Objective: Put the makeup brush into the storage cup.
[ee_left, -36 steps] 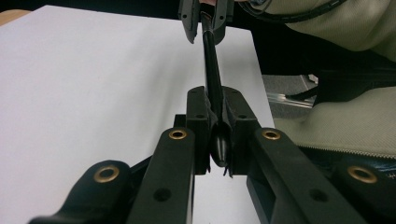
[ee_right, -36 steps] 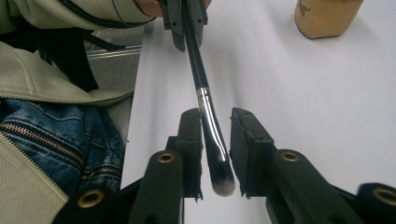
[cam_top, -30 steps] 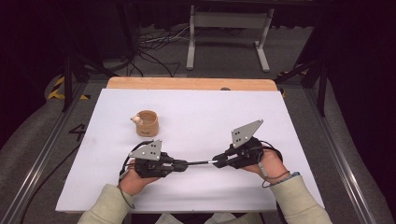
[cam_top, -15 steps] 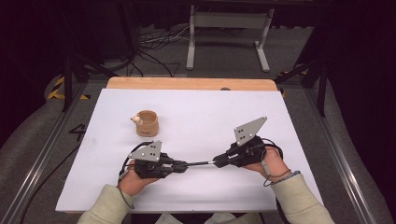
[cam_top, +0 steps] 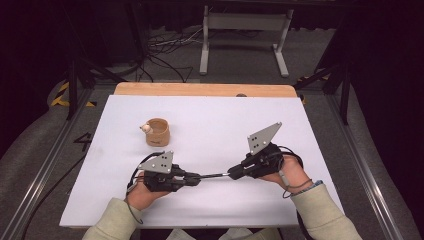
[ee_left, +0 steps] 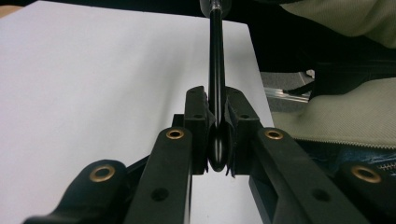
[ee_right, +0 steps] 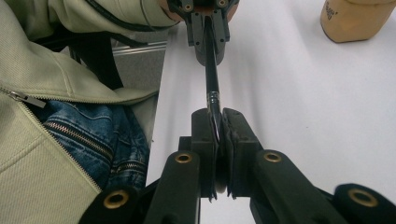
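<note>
Both tools grip one thin black rod (cam_top: 214, 175), likely a brush or pen; type unclear. In the high view the left tool (cam_top: 192, 180) clamps its left end and the right tool (cam_top: 231, 173) its right end, so the rod spans level between them, just above the white table (cam_top: 220, 125) near the front edge. Whether the rod touches the table cannot be told.

Left gripper view: the left tool (ee_left: 217, 135) is clamped shut on the rod's (ee_left: 216, 70) rounded black end, which sits between the pads. The far end is cut off at the top edge, where a blurred silver collar shows. A sleeve (ee_left: 345, 112) and dark clothing at right are out of focus.

Right gripper view: the right tool (ee_right: 218, 140) is pressed tight on the rod (ee_right: 211, 74) just past a small metal band; the tip itself is hidden between the pads, so bristles or nib cannot be made out. The left tool (ee_right: 205, 32) holds the far end, partly cropped by the top edge. A tan cup (ee_right: 355, 18) at top right is cut off, its lettering too small to read.

High view: the cup (cam_top: 158, 132) stands well apart behind the left tool, with a small pale thing at its rim, not identifiable. Both hands are largely hidden under the grey plates.
</note>
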